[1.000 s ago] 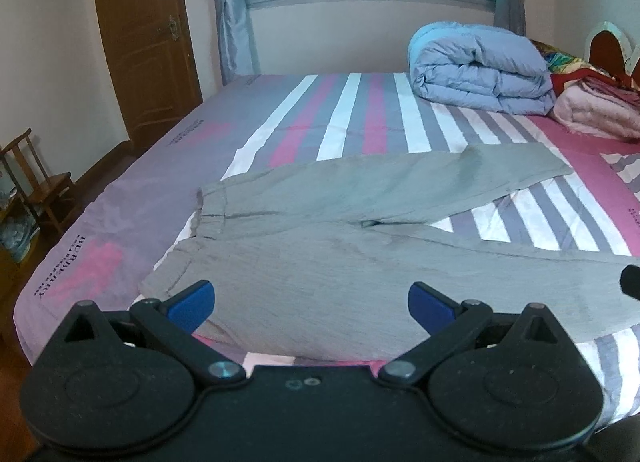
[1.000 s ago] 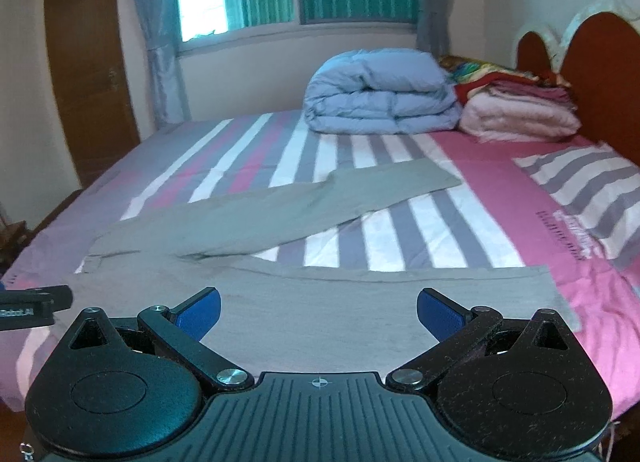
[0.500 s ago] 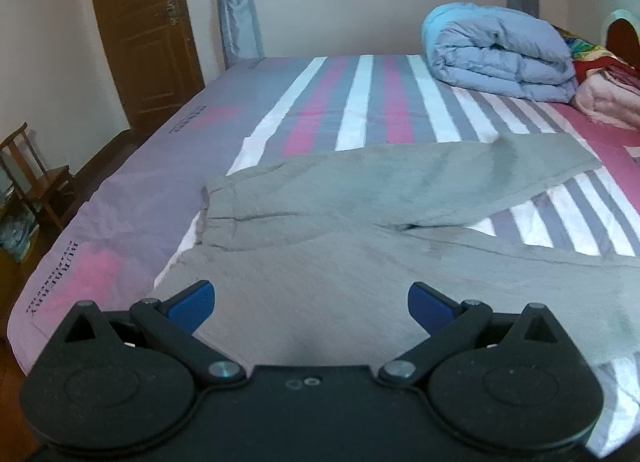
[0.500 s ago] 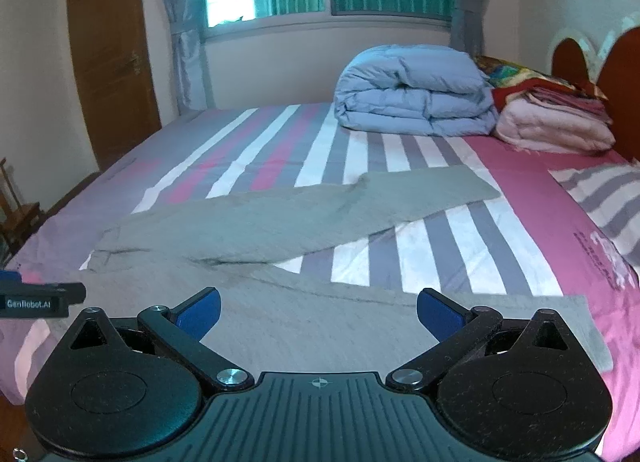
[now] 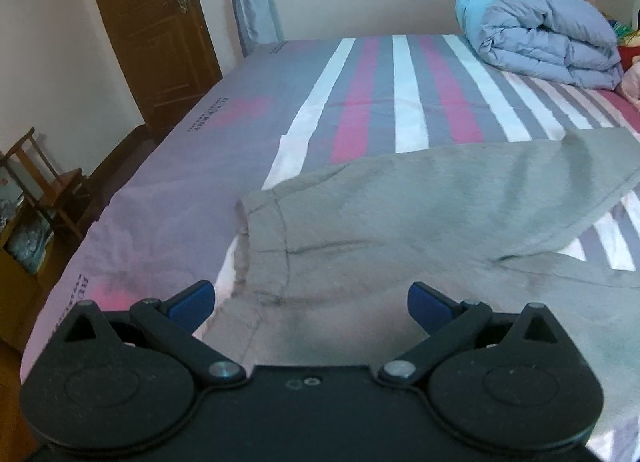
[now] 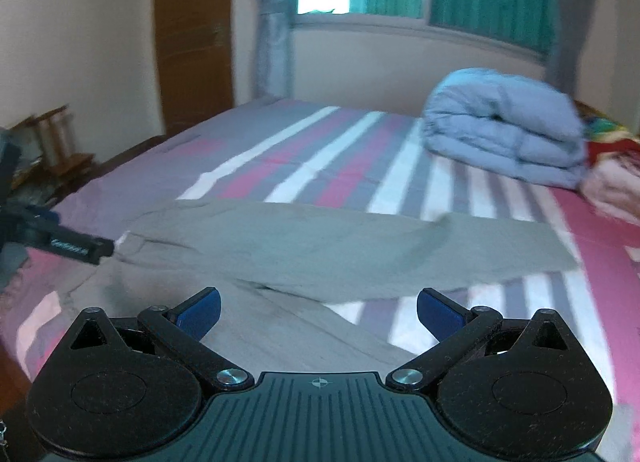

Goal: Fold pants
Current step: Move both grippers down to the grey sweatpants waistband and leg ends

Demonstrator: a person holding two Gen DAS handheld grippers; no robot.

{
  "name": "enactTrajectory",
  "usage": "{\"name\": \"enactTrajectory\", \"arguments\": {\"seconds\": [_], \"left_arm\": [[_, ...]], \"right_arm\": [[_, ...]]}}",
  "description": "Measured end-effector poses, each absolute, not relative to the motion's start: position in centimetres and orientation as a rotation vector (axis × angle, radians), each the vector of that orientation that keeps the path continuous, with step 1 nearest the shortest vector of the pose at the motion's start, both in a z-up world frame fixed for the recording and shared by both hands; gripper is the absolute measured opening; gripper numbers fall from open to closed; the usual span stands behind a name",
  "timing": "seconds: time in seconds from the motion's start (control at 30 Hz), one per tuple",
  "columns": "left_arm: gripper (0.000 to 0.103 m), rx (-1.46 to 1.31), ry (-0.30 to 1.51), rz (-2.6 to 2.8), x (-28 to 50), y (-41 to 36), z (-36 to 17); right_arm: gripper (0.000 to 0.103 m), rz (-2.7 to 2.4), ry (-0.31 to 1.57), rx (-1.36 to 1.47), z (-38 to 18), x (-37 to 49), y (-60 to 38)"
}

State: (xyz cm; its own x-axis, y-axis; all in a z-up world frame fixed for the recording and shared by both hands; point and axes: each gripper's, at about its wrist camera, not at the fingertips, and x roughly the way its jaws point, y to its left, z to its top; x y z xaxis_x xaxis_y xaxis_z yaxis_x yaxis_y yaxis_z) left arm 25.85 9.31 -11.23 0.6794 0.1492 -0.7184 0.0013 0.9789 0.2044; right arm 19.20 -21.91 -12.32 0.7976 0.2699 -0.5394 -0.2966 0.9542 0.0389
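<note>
Jaws: both spread, empty, above pants [image 5: 400,221]
Left gripper [image 5: 311,304]: near waistband
Right gripper [image 6: 319,310]: over crotch
Risk: single-layer pinch, bunching

The pants [image 5: 400,229] are spread on the bed [image 5: 360,73], waistband toward its left edge. Behind them, to the right, a folded duvet [image 5: 536,33] is set. A chair [image 5: 44,189] is placed left of the bed.

the right wrist view is motion-blurred, and the pants [image 5: 420,229] run past the left wrist view's right edge.
</note>
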Motion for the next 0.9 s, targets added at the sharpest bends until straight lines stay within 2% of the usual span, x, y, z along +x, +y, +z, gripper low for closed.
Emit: {"name": "enactTrajectory", "arguments": {"seconds": [0.17,0.3,0.47,0.9], "left_arm": [[0.095,0.23,0.859,0.078,29.7,11.2,-12.6],[0.083,0.21,0.902,0.064,32.9,13.3,-13.8],[0.077,0.232,0.936,0.036,37.0,15.3,-15.5],[0.073,0.302,1.016,-0.036,46.6,18.8,-20.0]], "right_arm": [[0.103,0.408,0.606,-0.023,-13.1,24.5,-21.3],[0.103,0.441,0.615,-0.109,-13.8,28.8,-20.1],[0.103,0.497,0.637,-0.2,-15.6,33.8,-18.5],[0.103,0.619,0.735,-0.315,-19.9,46.6,-14.4]]}}
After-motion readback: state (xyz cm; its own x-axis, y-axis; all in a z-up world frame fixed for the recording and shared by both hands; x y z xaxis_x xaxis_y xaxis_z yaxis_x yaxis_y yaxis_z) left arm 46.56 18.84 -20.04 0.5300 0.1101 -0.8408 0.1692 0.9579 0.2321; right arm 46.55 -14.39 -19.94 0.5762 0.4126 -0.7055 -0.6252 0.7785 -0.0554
